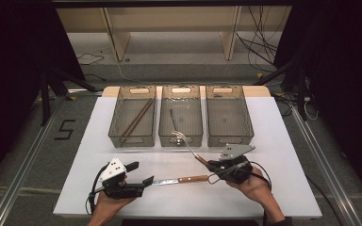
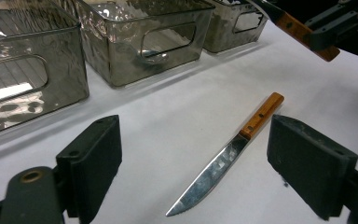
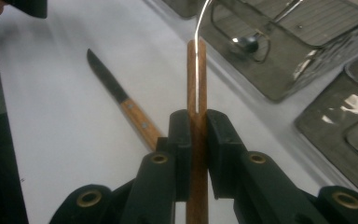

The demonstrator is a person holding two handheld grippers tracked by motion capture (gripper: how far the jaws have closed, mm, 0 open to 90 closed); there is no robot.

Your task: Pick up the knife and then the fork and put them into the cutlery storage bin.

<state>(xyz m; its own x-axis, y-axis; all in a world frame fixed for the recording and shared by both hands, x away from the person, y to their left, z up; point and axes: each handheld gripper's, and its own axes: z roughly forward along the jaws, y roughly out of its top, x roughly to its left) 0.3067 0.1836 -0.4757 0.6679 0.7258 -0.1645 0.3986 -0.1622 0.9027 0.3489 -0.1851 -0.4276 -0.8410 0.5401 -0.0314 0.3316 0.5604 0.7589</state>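
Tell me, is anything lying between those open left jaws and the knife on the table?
Nothing visible does. The knife lies alone on the white table, its blade between the wide-open jaws of the left gripper. The trays stand farther back, and the right gripper holds a wooden-handled utensil off to the side.

left gripper [image 1: 139, 175]: black body, white angular top plate with dark dots, black cable trailing behind | right gripper [image 1: 212, 165]: black, grey three-cornered top plate | jaws: thick black rectangular pads (brass-ringed pivot holes behind them)
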